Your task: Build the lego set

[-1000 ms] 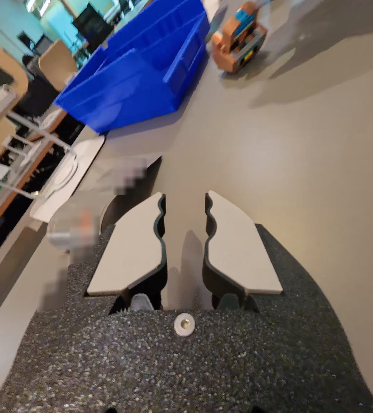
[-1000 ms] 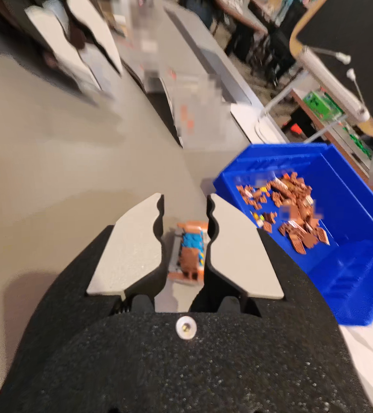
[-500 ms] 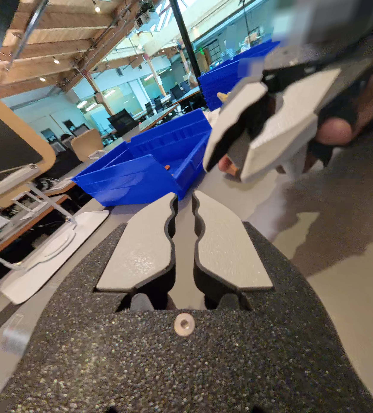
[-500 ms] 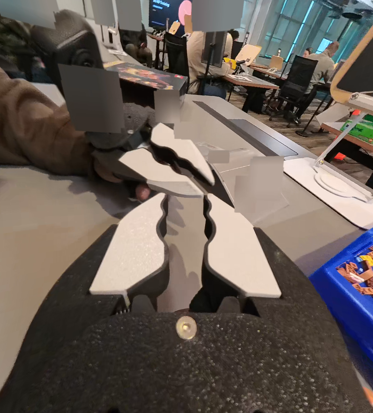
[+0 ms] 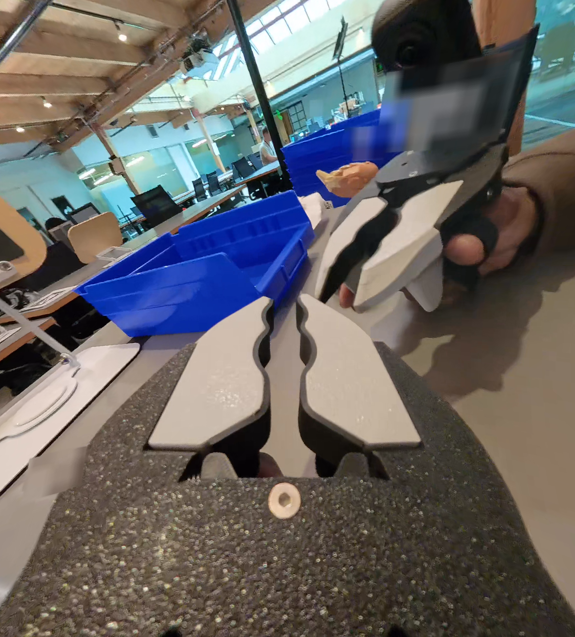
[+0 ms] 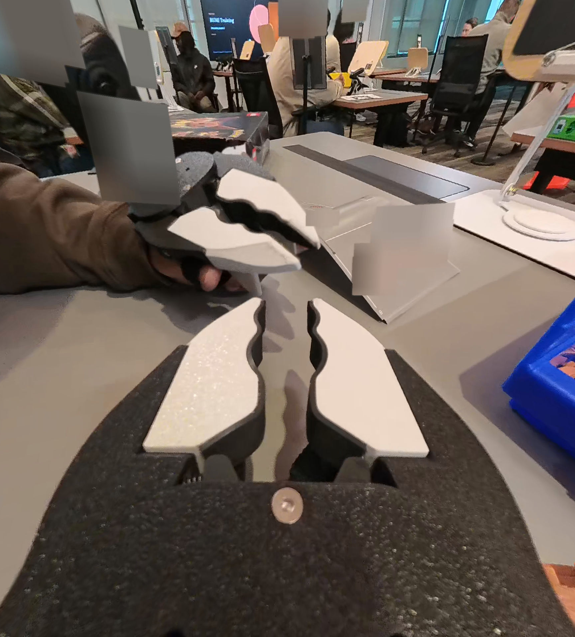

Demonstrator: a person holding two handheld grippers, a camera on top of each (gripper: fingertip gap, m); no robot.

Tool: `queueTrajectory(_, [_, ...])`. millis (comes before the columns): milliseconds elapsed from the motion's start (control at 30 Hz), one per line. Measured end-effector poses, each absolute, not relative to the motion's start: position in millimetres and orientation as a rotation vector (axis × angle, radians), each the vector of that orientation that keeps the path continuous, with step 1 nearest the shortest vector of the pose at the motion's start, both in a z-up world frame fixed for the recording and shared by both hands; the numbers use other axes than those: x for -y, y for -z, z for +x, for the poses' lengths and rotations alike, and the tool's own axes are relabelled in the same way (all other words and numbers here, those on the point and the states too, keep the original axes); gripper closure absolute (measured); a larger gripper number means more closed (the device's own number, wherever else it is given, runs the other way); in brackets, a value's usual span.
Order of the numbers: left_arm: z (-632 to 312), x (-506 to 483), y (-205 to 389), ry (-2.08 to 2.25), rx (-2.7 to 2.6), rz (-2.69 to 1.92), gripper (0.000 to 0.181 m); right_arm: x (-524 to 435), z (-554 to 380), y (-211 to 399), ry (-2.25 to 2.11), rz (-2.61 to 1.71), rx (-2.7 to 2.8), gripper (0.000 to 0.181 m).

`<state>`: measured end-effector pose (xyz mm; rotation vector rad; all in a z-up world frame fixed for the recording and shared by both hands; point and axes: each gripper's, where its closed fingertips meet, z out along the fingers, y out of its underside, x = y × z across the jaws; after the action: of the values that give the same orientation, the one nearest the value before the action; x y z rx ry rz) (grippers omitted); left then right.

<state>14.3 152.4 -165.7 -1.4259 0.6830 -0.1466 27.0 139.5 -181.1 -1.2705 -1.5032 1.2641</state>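
Both hand-held grippers were empty, jaws slightly apart; the right hand-held gripper [image 6: 286,303] was nearer the brick-filled blue bin [image 6: 555,396] at its right than the left hand-held gripper [image 5: 284,303].

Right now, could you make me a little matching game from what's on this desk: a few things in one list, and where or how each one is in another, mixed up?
Things:
1. blue bin
2. left tool
3. booklet
4. white lamp base

States:
A. lying open on the table
B. holds brown bricks
C. empty, fingers slightly apart
D. flat at the table's far edge

Pairs: 1-B, 2-C, 3-A, 4-D
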Motion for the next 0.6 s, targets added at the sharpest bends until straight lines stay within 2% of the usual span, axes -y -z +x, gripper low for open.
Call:
queueTrajectory(333, [17,-151,168,0.157,-0.708,-1.426,0.173,-137,28,181,-1.256,-1.254,1.513,0.162])
queueTrajectory(433, [17,-151,169,0.159,-0.718,-1.438,0.181,-138,30,180,-1.244,-1.248,1.504,0.169])
queueTrajectory(600, [19,-149,172,0.164,-0.741,-1.447,0.181,-131,54,167,-1.259,-1.286,1.498,0.181])
